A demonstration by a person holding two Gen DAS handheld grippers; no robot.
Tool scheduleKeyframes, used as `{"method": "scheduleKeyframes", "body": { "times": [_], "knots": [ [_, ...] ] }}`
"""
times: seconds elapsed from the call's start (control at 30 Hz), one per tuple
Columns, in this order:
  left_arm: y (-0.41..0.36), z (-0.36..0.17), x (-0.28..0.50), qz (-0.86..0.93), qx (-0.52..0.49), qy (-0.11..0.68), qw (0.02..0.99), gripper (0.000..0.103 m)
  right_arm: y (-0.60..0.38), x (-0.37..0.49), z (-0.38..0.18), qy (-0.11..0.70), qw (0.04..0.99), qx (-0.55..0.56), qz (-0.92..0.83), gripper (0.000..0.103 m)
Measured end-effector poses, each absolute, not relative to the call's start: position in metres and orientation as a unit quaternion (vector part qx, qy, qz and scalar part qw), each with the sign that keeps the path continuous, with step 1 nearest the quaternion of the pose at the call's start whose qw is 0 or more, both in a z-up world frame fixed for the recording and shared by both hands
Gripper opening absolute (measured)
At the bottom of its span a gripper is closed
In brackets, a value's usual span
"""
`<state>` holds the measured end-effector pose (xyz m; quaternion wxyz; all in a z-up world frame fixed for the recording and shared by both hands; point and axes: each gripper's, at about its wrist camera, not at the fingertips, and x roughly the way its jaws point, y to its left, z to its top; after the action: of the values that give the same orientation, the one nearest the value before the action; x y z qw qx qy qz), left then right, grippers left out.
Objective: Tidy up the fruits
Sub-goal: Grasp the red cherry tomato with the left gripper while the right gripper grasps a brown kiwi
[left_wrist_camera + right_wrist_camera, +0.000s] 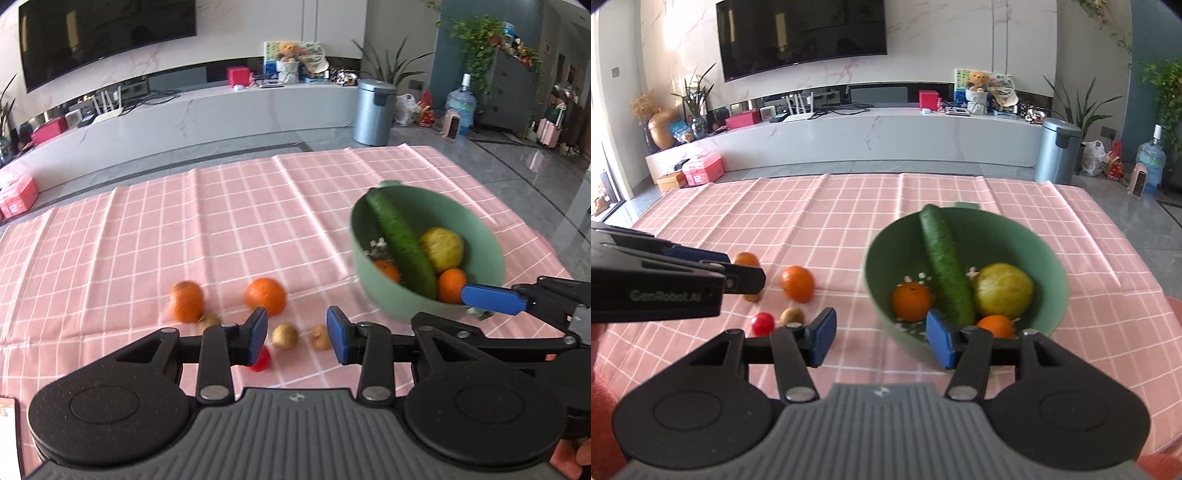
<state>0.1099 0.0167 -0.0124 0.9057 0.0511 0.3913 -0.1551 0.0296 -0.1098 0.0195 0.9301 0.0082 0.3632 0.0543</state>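
A green bowl [443, 206] [997, 236] on the pink checked cloth holds a cucumber [400, 240] [945, 266], a yellow fruit [441, 249] [1003, 290] and two oranges [450, 284] [910, 301]. Left of it lie two loose oranges [266, 297] [797, 282], a red cherry tomato [260, 360] [762, 324] and small brown fruits [284, 336] [792, 315]. My left gripper [297, 334] hangs open above the brown fruits, gripping nothing. My right gripper [881, 341] is open and empty at the bowl's near-left rim.
The cloth [240, 221] covers the whole table, with bare cloth behind the fruits. Its far edge drops to a grey floor. A metal bin [375, 110] and a low white TV bench [886, 136] stand beyond. A red sleeve [602, 424] shows at the bottom corner.
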Motion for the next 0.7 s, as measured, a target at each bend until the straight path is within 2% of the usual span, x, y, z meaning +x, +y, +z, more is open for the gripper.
{"method": "scheduleKeyframes", "body": {
  "times": [0.47,0.67,0.7],
  "knots": [
    [0.06,-0.041,0.126,-0.133,0.017,0.402,0.906,0.045,-0.071,0.049,-0.006,0.385,0.919,-0.015,0.076,0.051],
    [0.074,-0.055,0.134,-0.134,-0.013,0.414,0.9,0.045,-0.057,0.058,-0.022,0.391,0.915,-0.031,0.091,0.042],
    [0.076,-0.057,0.135,-0.136,-0.017,0.417,0.899,0.045,-0.056,0.059,-0.025,0.393,0.914,-0.033,0.093,0.038]
  ]
}}
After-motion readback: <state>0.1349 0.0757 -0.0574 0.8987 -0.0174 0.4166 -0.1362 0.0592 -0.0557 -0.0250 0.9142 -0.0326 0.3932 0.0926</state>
